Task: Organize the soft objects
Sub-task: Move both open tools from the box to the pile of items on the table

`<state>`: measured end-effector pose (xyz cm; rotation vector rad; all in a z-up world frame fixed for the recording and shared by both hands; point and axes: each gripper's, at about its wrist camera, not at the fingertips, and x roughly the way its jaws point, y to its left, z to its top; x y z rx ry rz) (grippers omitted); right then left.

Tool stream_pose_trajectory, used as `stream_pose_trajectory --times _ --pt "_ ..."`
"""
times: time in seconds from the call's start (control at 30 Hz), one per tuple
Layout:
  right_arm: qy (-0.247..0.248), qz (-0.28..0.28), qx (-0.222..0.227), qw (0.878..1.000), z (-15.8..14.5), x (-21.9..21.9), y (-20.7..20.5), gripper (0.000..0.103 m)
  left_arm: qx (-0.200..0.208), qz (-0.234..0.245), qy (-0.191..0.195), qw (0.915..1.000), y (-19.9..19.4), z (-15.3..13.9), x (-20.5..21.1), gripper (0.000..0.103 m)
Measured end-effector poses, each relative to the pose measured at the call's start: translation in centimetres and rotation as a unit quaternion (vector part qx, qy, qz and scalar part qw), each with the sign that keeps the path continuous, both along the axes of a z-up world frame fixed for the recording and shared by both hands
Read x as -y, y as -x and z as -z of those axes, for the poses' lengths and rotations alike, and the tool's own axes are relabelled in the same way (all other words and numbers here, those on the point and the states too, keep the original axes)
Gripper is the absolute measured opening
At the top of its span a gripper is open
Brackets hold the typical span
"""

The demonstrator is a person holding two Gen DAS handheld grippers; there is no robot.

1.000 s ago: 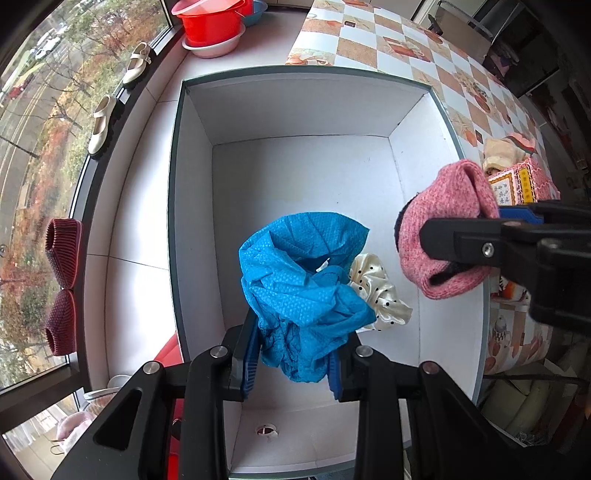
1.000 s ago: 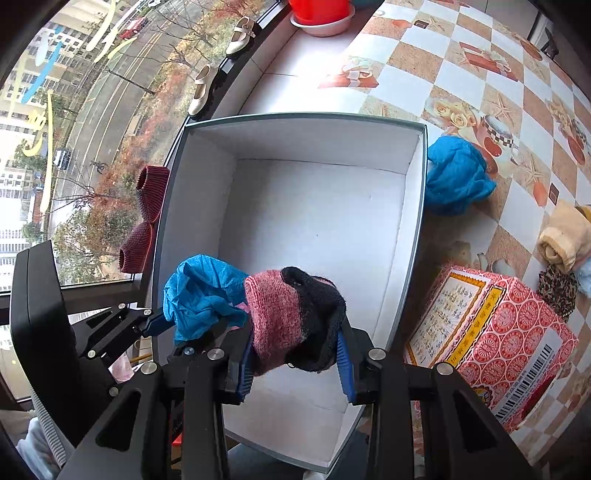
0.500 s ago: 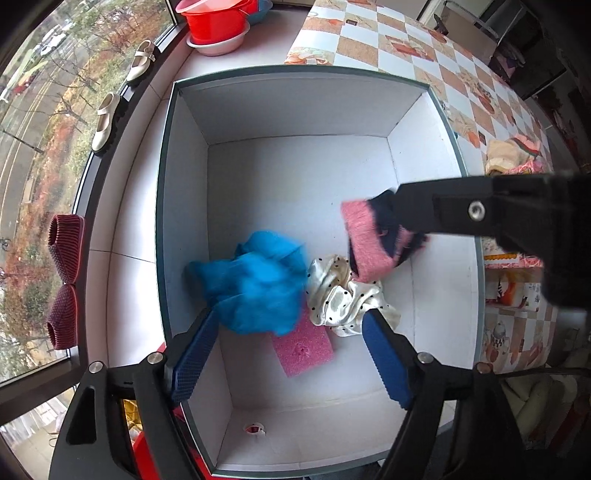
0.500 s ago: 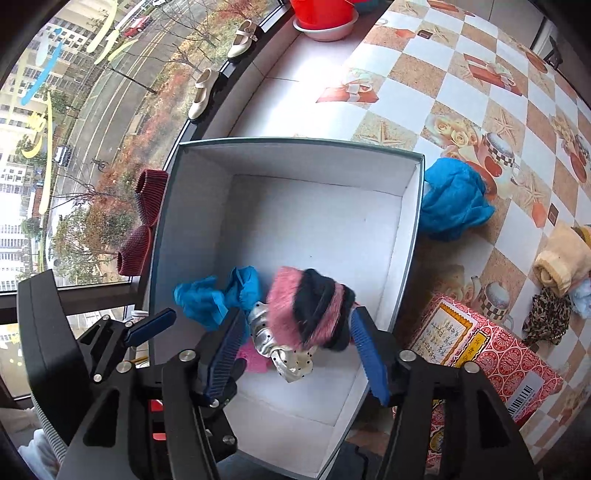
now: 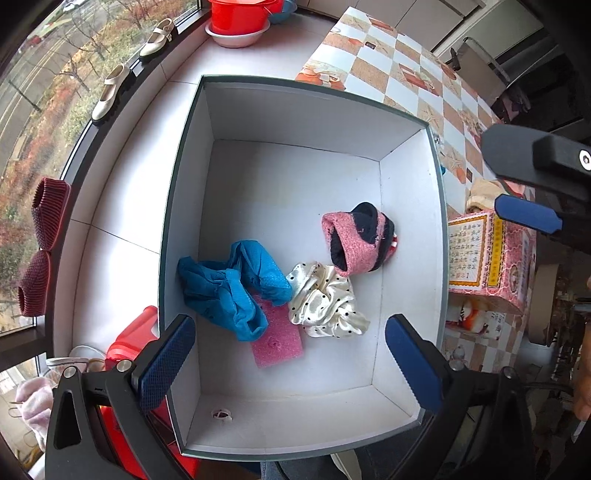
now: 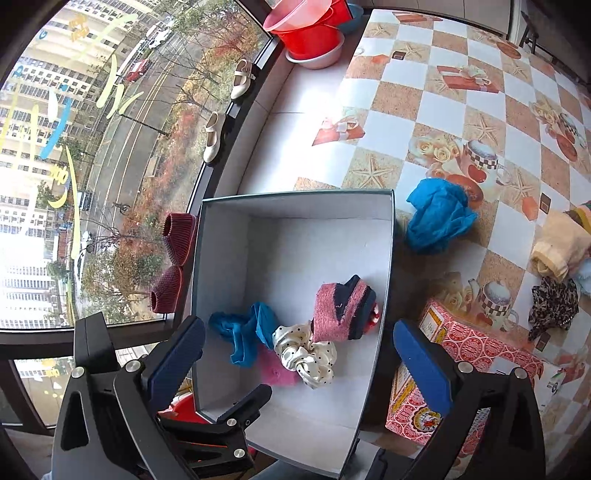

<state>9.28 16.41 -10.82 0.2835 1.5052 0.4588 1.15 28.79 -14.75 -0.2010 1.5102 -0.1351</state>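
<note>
A white box point(image 5: 410, 206) point(image 6: 384, 258) holds a blue cloth point(image 5: 229, 288) point(image 6: 243, 332), a pink sponge point(image 5: 277, 343) point(image 6: 275, 373), a cream polka-dot scrunchie point(image 5: 325, 302) point(image 6: 306, 352) and a pink and black knitted piece point(image 5: 358, 240) point(image 6: 341, 310). My left gripper point(image 5: 291, 362) is open and empty above the box's near end. My right gripper point(image 6: 299, 369) is open and empty above the box; one of its fingers point(image 5: 528, 216) shows in the left wrist view. A second blue cloth point(image 6: 436, 216), a beige cloth point(image 6: 557, 245) and a leopard-print cloth point(image 6: 554, 306) lie on the chequered tablecloth.
A red patterned carton point(image 6: 461, 354) point(image 5: 487, 258) stands right of the box. Dark red knitted slippers point(image 5: 40, 243) point(image 6: 173, 262) and cream shoes point(image 5: 125, 74) point(image 6: 225, 114) line the windowsill. Red basins point(image 5: 240, 18) point(image 6: 310, 29) stand at the far end. A red object point(image 5: 129, 343) sits below the box.
Both grippers opened and drew back. The blue cloth dropped from the left gripper and the pink and black knitted piece from the right; both now lie in the box.
</note>
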Motion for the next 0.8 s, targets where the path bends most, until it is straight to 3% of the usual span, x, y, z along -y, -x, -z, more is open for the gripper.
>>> stream_pose_trajectory --times 0.2,0.37,0.6,0.8 --pt "-0.019 0.029 0.013 0.999 -1.8 2.4 0.0 0.103 0.008 0.003 0.024 0.9997 -0.8 -2.4 0.8 0.103" --pt "-0.038 0.083 0.013 0.996 -2.9 7.3 0.0 0.103 0.015 0.034 0.038 0.9986 -2.5 -4.7 3.3 0.103" --pt "-0.021 0.187 0.002 0.982 -2.2 18.6 0.2 0.103 0.026 0.089 0.051 0.9944 -4.9 -7.2 9.9 0.103" --pt "0.016 0.289 -0.038 0.957 1.4 29.8 1.3 0.103 0.024 0.142 0.058 0.9879 -6.7 -8.4 17.3 0.103"
